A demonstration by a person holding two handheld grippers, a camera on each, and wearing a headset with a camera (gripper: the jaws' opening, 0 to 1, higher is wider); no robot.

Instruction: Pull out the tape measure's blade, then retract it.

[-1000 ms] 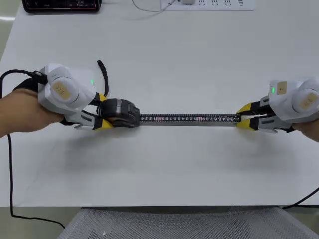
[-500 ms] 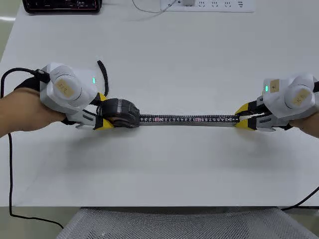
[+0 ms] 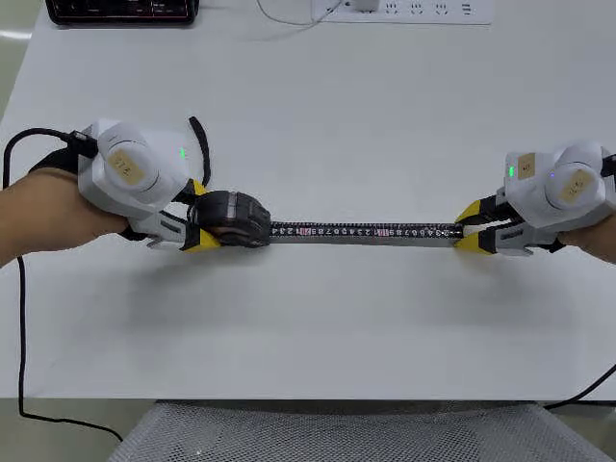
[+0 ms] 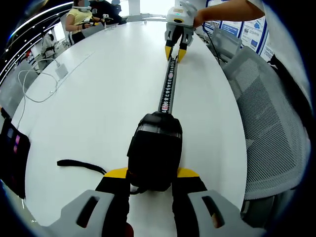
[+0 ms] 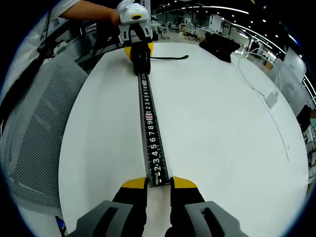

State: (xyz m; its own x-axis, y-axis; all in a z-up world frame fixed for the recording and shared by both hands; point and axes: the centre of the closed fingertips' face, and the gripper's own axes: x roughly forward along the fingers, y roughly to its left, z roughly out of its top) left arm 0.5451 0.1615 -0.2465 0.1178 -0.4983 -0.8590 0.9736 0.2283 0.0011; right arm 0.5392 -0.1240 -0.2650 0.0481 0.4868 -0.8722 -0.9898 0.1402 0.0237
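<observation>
- We saw the tape measure [image 3: 231, 218] lying on the white table [image 3: 337, 115]. The jaws of the left gripper [image 3: 200, 217] were clamped on its black case [image 4: 155, 148].
- The blade [image 3: 366, 231] lay flat along the table, drawn out from the case to the right gripper [image 3: 472, 227]. That gripper's jaws were pinched shut on the blade's tip.
- In the right gripper view the numbers ran away from the jaws toward the case.
- A black strap [image 3: 200, 144] trailed from the case across the table, apart from the blade.
- A black cable [image 3: 17, 318] ran from the left gripper and dropped over the near edge.
- At the far edge sat a white power strip [image 3: 404, 8] and a dark device [image 3: 115, 10], both well apart from the blade.
- A mesh chair [image 3: 337, 433] stood just beside the table's near edge.
</observation>
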